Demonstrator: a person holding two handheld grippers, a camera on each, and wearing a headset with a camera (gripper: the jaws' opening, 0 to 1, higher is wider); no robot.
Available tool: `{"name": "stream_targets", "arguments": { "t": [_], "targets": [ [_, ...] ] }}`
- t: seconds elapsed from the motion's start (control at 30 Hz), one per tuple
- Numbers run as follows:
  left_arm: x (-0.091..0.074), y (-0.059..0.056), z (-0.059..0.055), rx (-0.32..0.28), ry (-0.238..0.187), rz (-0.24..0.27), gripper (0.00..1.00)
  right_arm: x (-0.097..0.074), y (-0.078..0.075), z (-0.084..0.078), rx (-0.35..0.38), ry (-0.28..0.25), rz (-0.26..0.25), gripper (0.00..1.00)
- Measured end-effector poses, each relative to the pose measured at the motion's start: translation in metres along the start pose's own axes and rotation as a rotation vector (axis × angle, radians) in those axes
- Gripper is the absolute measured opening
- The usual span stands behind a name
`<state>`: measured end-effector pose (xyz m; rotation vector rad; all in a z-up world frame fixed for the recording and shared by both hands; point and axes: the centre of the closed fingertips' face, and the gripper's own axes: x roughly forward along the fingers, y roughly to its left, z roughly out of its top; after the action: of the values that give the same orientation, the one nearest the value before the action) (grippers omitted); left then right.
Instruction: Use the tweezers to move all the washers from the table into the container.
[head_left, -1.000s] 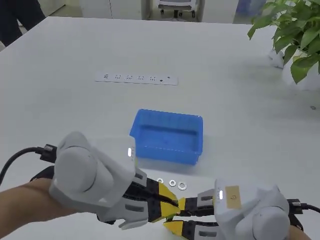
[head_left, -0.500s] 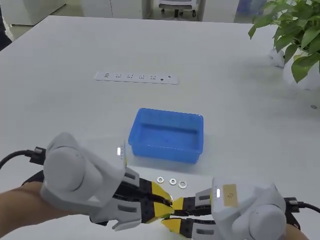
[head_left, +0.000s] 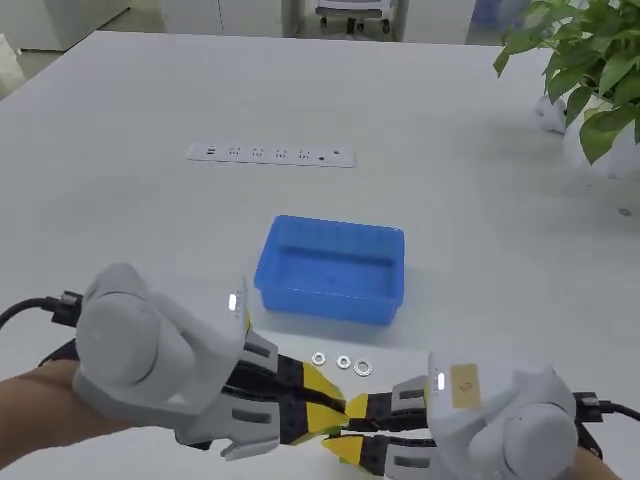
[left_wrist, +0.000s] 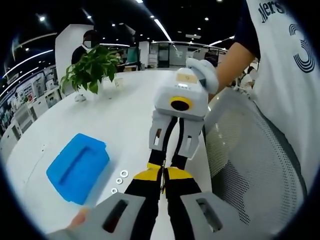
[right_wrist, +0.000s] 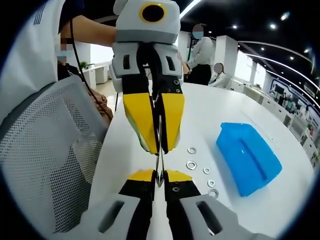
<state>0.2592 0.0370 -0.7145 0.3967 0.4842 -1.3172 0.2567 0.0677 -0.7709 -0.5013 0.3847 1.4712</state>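
Observation:
My left gripper (head_left: 318, 418) and right gripper (head_left: 352, 425) meet tip to tip at the table's near edge. Thin metal tweezers (right_wrist: 159, 162) run between them, and both pairs of jaws look shut on them. In the left gripper view my own tips (left_wrist: 161, 176) touch those of the right gripper (left_wrist: 169, 165). Three washers (head_left: 343, 363) lie in a row just beyond the tips, in front of the blue container (head_left: 330, 265). Several washers (right_wrist: 191, 164) show beside the container (right_wrist: 247, 157) in the right gripper view. The container (left_wrist: 77, 167) and washers (left_wrist: 119, 180) lie to the left.
A white power strip (head_left: 270, 155) lies past the container. A potted plant (head_left: 590, 70) stands at the far right. A mesh chair (left_wrist: 250, 150) and the person's body are close behind the grippers. Other people stand in the background.
The left gripper's body has drifted slightly left and lower. The two sets of tips stay together at the same spot. Washers and container have not moved.

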Motion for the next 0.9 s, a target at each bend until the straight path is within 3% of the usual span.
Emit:
{"name": "stream_targets", "arguments": {
  "t": [0.3,0.63,0.9],
  "targets": [
    [-0.015,0.009,0.004,0.086,0.03,0.012,0.06,0.003,-0.01,0.016,-0.065,-0.015,-0.033,0.09],
    [-0.017,0.017,0.007,0.121,0.034,0.024,0.06,0.003,-0.022,0.019,-0.114,0.005,-0.079,0.1],
    [-0.012,0.027,0.009,0.131,0.023,0.028,0.06,0.0,-0.033,0.015,-0.11,0.012,-0.099,0.11]
  ]
}}
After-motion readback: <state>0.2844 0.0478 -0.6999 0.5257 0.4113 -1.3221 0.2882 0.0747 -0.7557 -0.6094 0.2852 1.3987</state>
